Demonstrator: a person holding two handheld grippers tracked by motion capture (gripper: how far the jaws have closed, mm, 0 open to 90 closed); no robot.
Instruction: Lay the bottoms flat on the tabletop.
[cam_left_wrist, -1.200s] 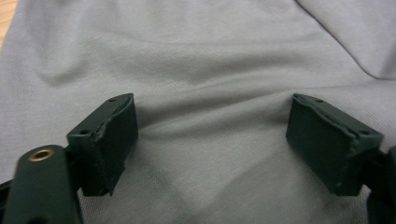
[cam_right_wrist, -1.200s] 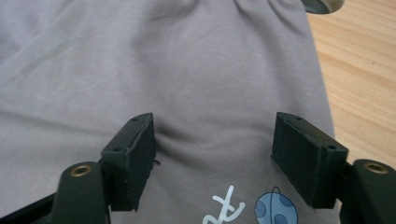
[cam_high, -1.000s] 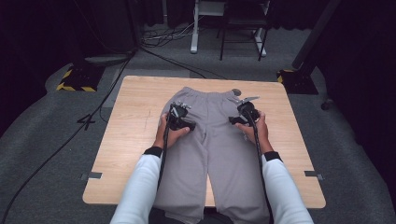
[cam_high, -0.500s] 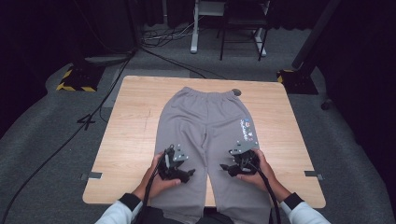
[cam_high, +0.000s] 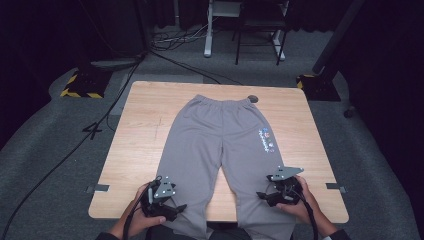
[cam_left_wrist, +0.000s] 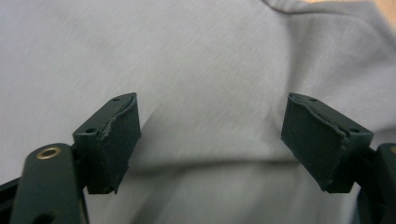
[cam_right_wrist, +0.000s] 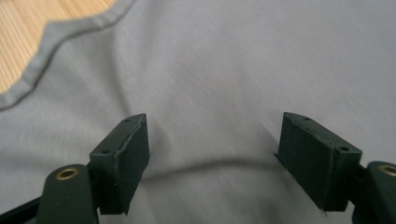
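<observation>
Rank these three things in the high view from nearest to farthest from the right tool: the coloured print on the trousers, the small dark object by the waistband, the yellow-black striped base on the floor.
Measured from the right tool:
1. The coloured print, on the trouser leg just beyond the tool.
2. The small dark object, at the table's far edge beside the waistband.
3. The yellow-black striped base, on the floor past the table's far left corner.

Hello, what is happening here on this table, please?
A person works on grey sweatpants spread flat on a wooden table, waistband at the far side. Each hand holds a gripper over a pant leg at the near edge: the left gripper at the left leg, the right gripper at the right. Both are open, with nothing between the fingers; the right has just opened wider.
</observation>
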